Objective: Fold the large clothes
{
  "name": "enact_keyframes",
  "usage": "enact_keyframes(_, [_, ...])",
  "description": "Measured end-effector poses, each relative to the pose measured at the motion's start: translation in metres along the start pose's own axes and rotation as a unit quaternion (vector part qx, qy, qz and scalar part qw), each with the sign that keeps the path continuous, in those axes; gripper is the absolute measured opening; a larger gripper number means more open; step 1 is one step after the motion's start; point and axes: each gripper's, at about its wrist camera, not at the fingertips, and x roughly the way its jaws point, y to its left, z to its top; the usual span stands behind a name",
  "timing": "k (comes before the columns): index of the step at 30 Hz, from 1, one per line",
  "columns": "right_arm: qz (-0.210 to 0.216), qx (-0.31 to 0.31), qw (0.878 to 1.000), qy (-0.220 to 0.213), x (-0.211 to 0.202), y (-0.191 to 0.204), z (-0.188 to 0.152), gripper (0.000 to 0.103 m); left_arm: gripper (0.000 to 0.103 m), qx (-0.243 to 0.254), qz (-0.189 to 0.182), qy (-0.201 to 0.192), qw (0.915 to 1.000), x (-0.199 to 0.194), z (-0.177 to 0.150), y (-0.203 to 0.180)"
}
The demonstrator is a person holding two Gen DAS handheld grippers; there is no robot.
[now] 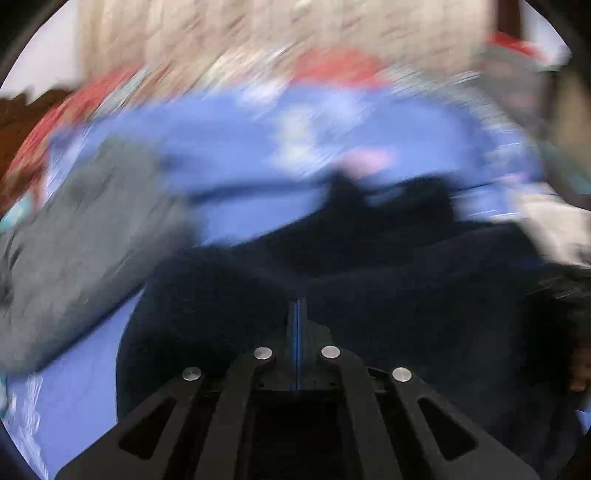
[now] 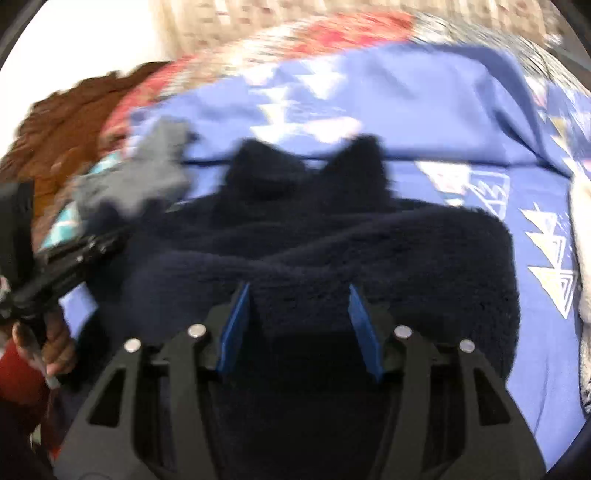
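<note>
Navy fleece garment [image 2: 369, 251], fuzzy, bunched

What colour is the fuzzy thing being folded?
Dark navy garment, clearest in the right wrist view.

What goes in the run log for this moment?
left gripper: shut, nothing seen held | right gripper: open over dark fleece garment | garment: bunched on blue bedsheet

You're in a home bedroom: blue triangle-print bedsheet [image 2: 424, 110] covers a bed, red floral bedding [image 2: 332, 33] behind the sheet, carved wooden headboard [image 2: 62, 122] at its left.
</note>
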Motion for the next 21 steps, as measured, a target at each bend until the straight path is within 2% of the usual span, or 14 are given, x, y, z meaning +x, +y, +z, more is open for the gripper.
enact_keyframes(2, [-0.024,0.021,0.999,-0.011,0.013,-0.024,0.002,0.047,0.026,-0.041,-0.014,0.015,0.9989,0.017,-0.003,0.025])
enact_keyframes(3, [-0.025,0.026,0.999,-0.011,0.023,-0.033,0.001,0.046,0.026,-0.042,-0.021,0.01,0.9988,0.018,-0.003,0.026])
enact_keyframes(6, [-0.041,0.03,0.998,-0.024,0.044,-0.037,-0.007,0.046,0.026,-0.006,0.026,-0.016,0.9995,0.022,-0.006,0.007])
enact_keyframes(8, [-0.054,0.02,0.998,-0.028,0.05,-0.034,-0.008,0.046,0.026,0.004,0.04,-0.023,0.9989,0.035,-0.008,0.002])
enact_keyframes(13, [-0.033,0.035,0.999,-0.011,0.042,-0.041,-0.003,0.046,0.026,0.037,0.071,-0.047,0.9957,0.036,-0.001,-0.016])
enact_keyframes(16, [0.017,0.093,0.995,-0.018,-0.004,-0.048,-0.008,0.053,0.026,0.076,0.064,-0.04,0.9943,0.0,0.004,-0.02])
enact_keyframes(17, [0.034,0.112,0.993,-0.03,-0.028,-0.049,-0.014,0.061,0.026,0.077,0.051,-0.053,0.9943,-0.023,0.002,-0.018])
enact_keyframes(18, [0.049,0.117,0.991,-0.044,-0.052,-0.05,-0.024,0.063,0.026,0.077,0.043,-0.07,0.9937,-0.046,-0.002,-0.013])
enact_keyframes(21, [0.048,0.104,0.992,-0.054,-0.109,-0.046,-0.066,0.063,0.027,0.067,0.015,-0.09,0.9935,-0.099,-0.025,0.003])
